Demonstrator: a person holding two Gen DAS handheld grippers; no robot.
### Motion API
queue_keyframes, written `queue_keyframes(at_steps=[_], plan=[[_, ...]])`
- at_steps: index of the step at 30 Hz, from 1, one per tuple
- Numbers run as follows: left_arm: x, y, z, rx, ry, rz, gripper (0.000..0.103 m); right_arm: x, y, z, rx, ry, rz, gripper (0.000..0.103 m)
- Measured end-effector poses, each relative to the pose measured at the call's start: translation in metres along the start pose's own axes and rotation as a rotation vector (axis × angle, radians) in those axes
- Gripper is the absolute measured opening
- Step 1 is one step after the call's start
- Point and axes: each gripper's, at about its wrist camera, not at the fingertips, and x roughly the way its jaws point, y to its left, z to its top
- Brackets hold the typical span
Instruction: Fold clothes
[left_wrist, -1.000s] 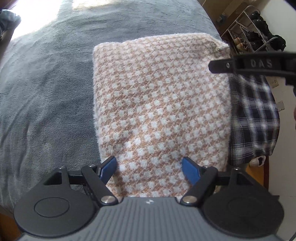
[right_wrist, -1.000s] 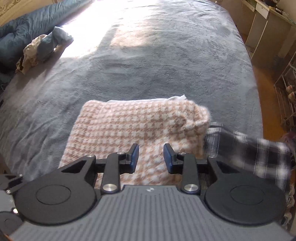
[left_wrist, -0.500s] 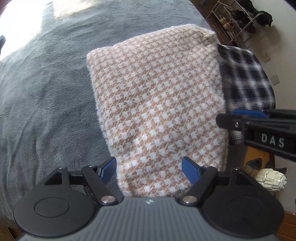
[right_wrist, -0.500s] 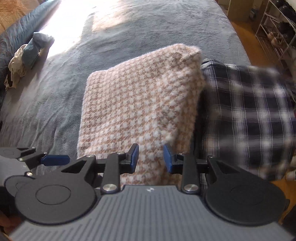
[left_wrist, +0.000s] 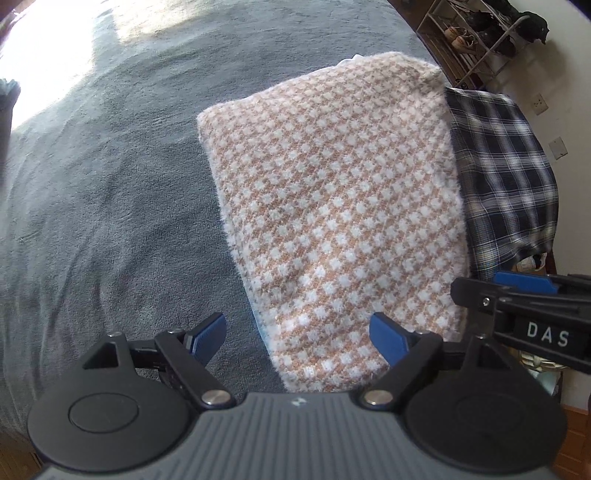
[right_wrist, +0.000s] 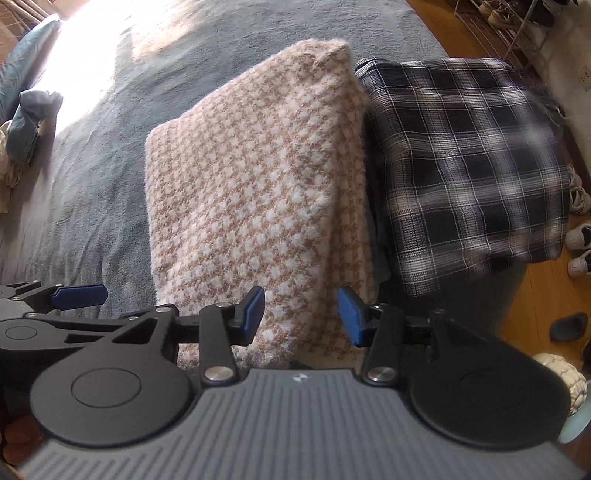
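Houndstooth sweater (right_wrist: 258, 192) folded flat beside folded plaid shirt (right_wrist: 465, 162); left gripper (left_wrist: 297, 332) and right gripper (right_wrist: 301, 314) just opening, jaws apart, empty; crumpled clothes (right_wrist: 22, 136), seemingly unfolded, remain

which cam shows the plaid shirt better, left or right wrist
The right wrist view. There the folded plaid shirt fills the upper right, its whole top face visible beside the houndstooth sweater, though slightly blurred. The left wrist view shows only a narrow, squeezed strip of it at the right edge, partly cut off below by the right gripper.
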Motion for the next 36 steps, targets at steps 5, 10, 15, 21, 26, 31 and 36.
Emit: queue_keyframes(at_steps=[5,10,15,21,26,31,36], plan=[[0.001,0.0,0.0,0.007,0.003,-0.003,0.086,-0.001,0.004,-0.005,0.0,0.009,-0.014,0.049],[0.004,0.001,-0.001,0.009,0.006,-0.001,0.086,0.0,0.005,-0.008,0.005,0.014,-0.024,0.049],[0.006,0.003,-0.003,0.013,0.01,0.005,0.086,-0.001,0.007,-0.011,0.006,0.01,-0.034,0.051],[0.006,0.007,-0.006,0.015,0.011,0.013,0.086,-0.001,0.009,-0.016,0.017,0.01,-0.043,0.052],[0.0,0.01,-0.009,0.037,-0.034,-0.004,0.086,-0.003,0.011,-0.02,0.035,0.005,-0.06,0.052],[-0.024,0.019,-0.022,0.085,-0.213,-0.095,0.086,-0.013,0.013,-0.029,0.065,-0.018,-0.088,0.053],[-0.047,0.03,-0.039,0.122,-0.398,-0.169,0.091,-0.027,0.019,-0.044,0.073,-0.045,-0.116,0.055]])
